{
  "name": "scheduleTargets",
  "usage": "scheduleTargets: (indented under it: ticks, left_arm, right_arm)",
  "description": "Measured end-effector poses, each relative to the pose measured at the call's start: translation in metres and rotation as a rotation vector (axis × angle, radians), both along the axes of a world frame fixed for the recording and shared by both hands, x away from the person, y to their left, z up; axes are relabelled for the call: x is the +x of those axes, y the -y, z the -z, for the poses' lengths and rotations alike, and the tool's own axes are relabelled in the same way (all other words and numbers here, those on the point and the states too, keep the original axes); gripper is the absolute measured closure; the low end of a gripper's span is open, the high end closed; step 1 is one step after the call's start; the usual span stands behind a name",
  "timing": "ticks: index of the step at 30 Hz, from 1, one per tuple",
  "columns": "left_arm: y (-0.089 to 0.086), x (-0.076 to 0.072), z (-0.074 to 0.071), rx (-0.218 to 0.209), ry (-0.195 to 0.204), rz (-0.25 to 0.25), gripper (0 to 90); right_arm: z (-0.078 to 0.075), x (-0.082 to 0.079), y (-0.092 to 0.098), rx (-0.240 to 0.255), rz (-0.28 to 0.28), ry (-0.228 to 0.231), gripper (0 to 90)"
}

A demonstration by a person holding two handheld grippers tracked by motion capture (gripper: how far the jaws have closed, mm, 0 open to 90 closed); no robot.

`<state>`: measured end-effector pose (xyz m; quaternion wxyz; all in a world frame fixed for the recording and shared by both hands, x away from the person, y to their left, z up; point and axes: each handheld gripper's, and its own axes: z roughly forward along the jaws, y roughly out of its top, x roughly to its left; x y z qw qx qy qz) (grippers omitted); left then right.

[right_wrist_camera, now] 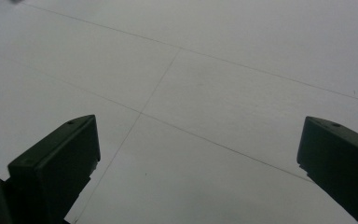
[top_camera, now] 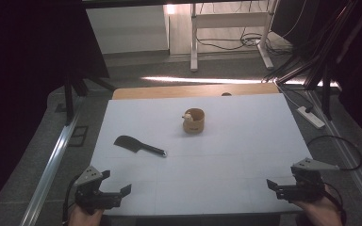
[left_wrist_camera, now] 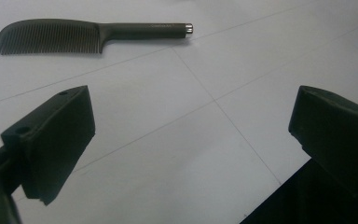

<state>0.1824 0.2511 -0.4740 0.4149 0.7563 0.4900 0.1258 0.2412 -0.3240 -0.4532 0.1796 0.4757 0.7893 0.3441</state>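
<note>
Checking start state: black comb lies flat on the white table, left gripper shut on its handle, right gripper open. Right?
Not quite. The left gripper is open and holds nothing; the left gripper view shows the comb lying apart, beyond its jaws. The rest stands: right gripper open.

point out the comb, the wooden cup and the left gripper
comb (left_wrist_camera: 51, 37), left gripper view, on the toothed part
wooden cup (top_camera: 195, 124), high view, on its front wall
left gripper (top_camera: 118, 184), high view, midway between its open fingers
</note>
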Motion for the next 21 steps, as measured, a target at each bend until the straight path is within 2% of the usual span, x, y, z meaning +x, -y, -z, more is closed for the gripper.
scheduleTargets:
  ticks: [21]
  left_arm:
    - [0.0018, 0.0017, 0.0002, 0.011, -0.011, 0.016, 3.5]
  right_arm:
    - [0.0002, -0.0013, -0.0019, -0.006, -0.030, 0.004, 0.1]
